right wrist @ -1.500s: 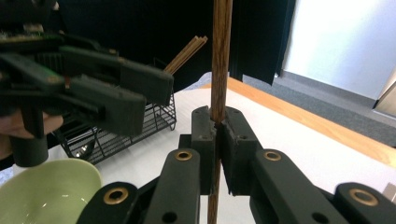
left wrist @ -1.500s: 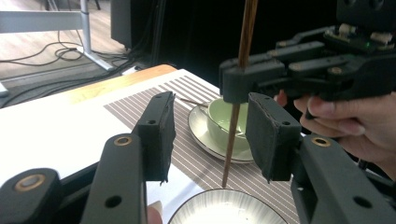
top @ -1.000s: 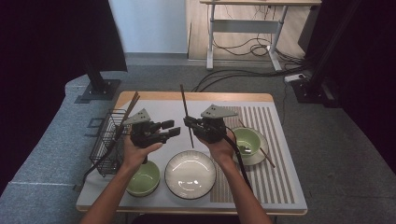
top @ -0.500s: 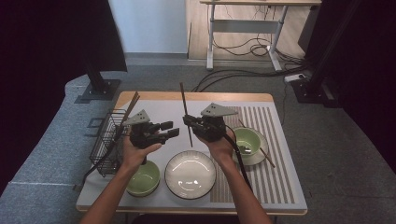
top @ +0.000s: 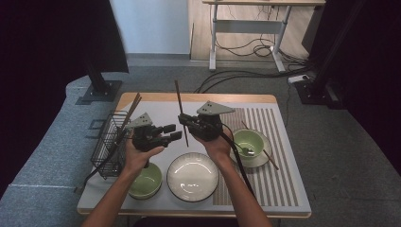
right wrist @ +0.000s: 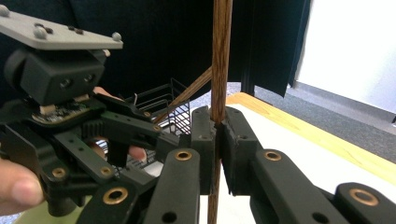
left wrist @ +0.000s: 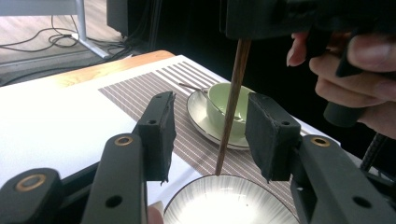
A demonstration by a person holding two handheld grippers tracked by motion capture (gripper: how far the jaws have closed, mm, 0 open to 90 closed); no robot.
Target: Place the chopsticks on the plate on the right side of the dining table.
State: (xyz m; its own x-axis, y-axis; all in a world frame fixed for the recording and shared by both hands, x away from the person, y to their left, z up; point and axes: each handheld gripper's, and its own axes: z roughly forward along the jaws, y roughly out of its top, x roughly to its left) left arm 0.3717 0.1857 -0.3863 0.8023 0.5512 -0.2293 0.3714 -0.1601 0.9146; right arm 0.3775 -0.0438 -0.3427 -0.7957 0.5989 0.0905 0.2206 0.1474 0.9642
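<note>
One chopstick [right wrist: 221, 56]: upright, pinched between the right gripper's [right wrist: 217, 135] jaws, which are closed tight on its lower part; most of the stick stands above them.
Tip: in the left gripper view the lower end of the chopstick [left wrist: 232, 105] hangs between the left gripper's [left wrist: 210, 133] jaws, touching neither pad.
Left jaws: parted, nothing held, facing the right gripper [top: 182, 120] from just beside it in the high view.
Below the jaws: a plate [top: 192, 176], with the stick's end over its far rim.
Beyond the left jaws: a green bowl [left wrist: 219, 100] on a saucer, on the striped mat [left wrist: 140, 88].
Behind the left gripper [top: 171, 132]: a wire basket [top: 109, 142] with more chopsticks [top: 130, 111] leaning in it.
Progress, as I judge it: stick lifted and presented; the handover grip or its placing is not yet made.
</note>
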